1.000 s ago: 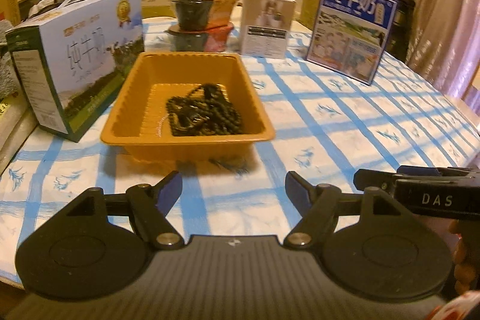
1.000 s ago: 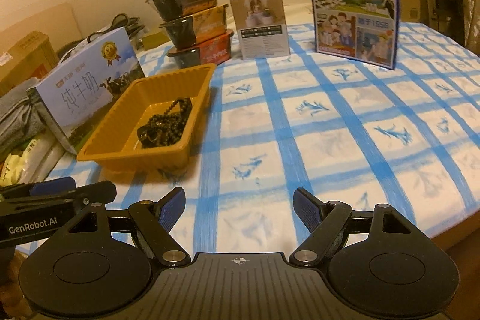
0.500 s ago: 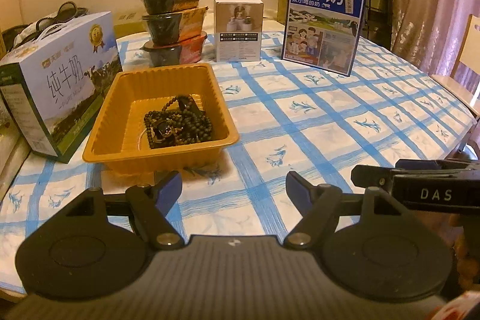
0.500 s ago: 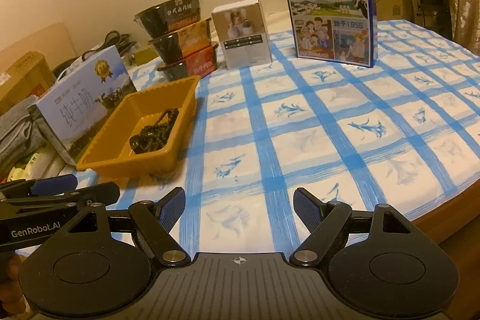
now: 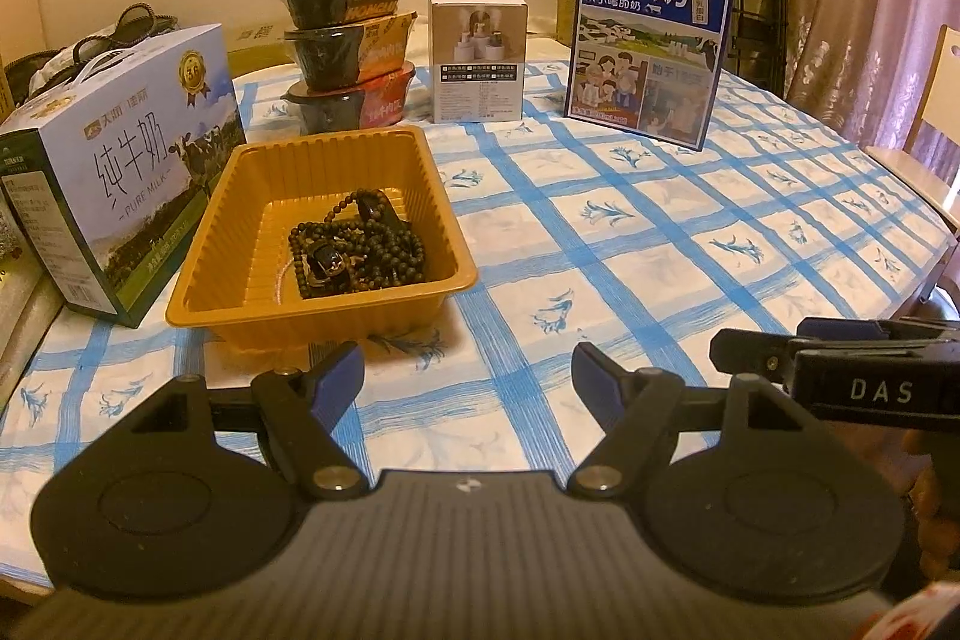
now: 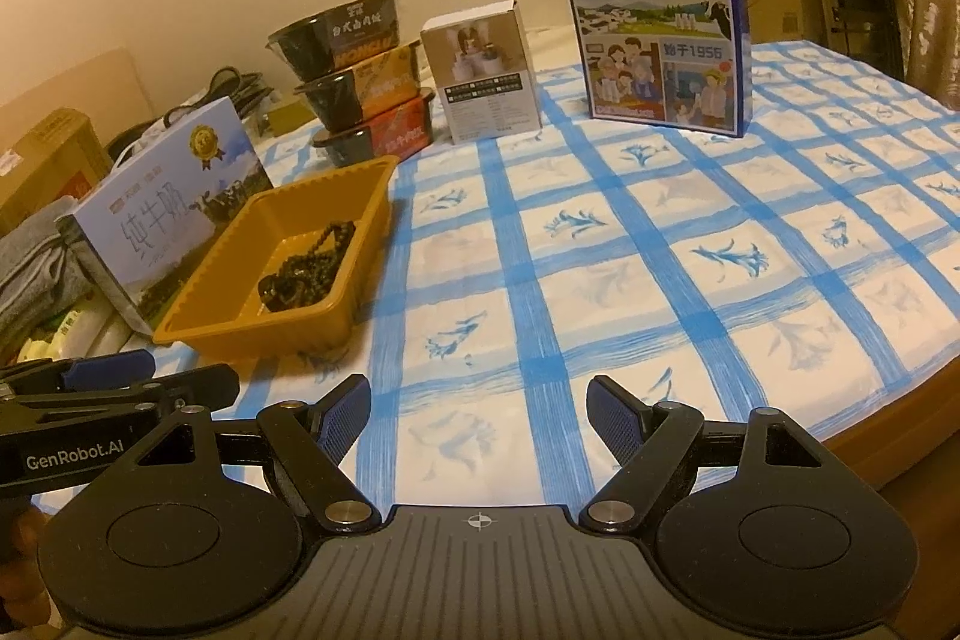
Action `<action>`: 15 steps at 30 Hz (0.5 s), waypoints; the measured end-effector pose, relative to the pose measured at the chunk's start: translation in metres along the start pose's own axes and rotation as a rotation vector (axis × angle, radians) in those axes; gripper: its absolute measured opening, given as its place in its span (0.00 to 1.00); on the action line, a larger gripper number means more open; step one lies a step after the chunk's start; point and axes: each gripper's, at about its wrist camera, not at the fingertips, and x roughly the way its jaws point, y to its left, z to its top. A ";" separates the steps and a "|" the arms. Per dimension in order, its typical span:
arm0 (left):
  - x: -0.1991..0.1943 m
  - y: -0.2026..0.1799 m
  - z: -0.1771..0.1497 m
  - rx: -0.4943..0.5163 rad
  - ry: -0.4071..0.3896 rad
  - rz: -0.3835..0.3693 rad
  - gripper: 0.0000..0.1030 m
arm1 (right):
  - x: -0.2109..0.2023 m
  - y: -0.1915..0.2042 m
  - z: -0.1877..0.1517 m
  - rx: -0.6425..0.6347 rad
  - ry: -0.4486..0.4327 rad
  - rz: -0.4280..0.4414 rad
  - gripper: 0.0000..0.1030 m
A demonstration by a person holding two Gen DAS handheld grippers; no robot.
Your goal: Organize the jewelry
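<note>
One ribbed orange plastic tray (image 5: 252, 232) sits on the tabletop (image 5: 660, 244), which is covered by a blue-checked white cloth. In the tray lies a tangled heap of dark beaded jewelry (image 5: 354, 250). Behind stand two milk cartons, one small white box (image 5: 477, 58) and three stacked black bowls (image 5: 348, 46). Left tongs (image 5: 468, 370) and right tongs (image 6: 478, 409) both gape wide, empty, near the tray.

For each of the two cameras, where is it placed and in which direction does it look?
Left wrist: sits behind the open left gripper, faces across the table toward the orange tray of beads; right gripper at right edge.
Right wrist: sits behind the open right gripper, faces the checked tablecloth; left gripper at left edge.
Shared: tray, stacked bowls, both milk boxes.
</note>
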 end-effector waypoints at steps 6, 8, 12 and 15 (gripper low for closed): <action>0.000 0.000 0.000 0.000 0.001 0.000 0.72 | 0.000 -0.001 0.000 -0.002 0.000 0.003 0.76; 0.000 0.001 0.000 0.000 0.000 0.000 0.72 | 0.000 -0.001 0.000 -0.002 0.000 0.003 0.76; 0.000 0.000 0.000 0.000 0.001 0.000 0.72 | 0.000 -0.001 0.000 -0.001 0.001 0.003 0.76; 0.000 0.000 0.000 -0.001 -0.001 0.001 0.72 | 0.000 -0.001 0.000 -0.002 0.000 0.004 0.76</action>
